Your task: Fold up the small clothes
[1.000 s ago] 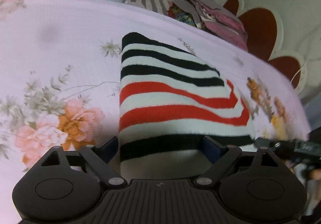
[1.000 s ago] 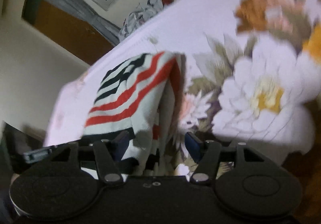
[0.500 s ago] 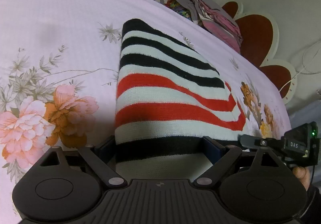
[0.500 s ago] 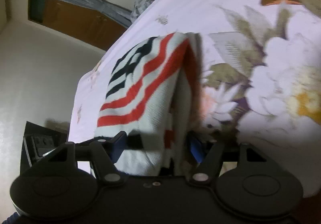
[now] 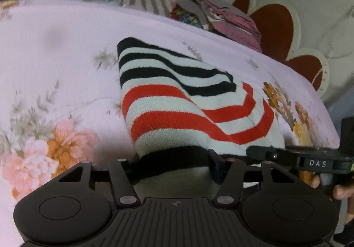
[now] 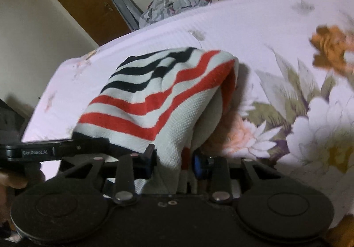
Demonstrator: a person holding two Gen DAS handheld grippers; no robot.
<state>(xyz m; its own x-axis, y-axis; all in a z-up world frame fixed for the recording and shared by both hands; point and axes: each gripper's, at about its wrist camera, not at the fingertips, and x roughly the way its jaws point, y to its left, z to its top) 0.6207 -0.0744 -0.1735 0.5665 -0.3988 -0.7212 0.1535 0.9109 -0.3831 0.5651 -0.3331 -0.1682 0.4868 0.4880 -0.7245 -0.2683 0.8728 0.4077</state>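
You hold the striped sweater (image 5: 190,101) by its near end, at the near edge of the bed (image 5: 55,52), and the rest of it lies out toward the middle of the flowered sheet. Your left gripper (image 5: 174,165) is squeezed onto the black band at the sweater's near end. Your right gripper (image 6: 174,163) pinches the white knit at the other near corner. I think you hold both corners so the near end lifts evenly and stays straight. The cloth rises into a hump on the right side, so that part is off the sheet. A pile of other clothes (image 5: 223,19) sits at the far edge, well apart. The next step looks like carrying this near end over to the far end.
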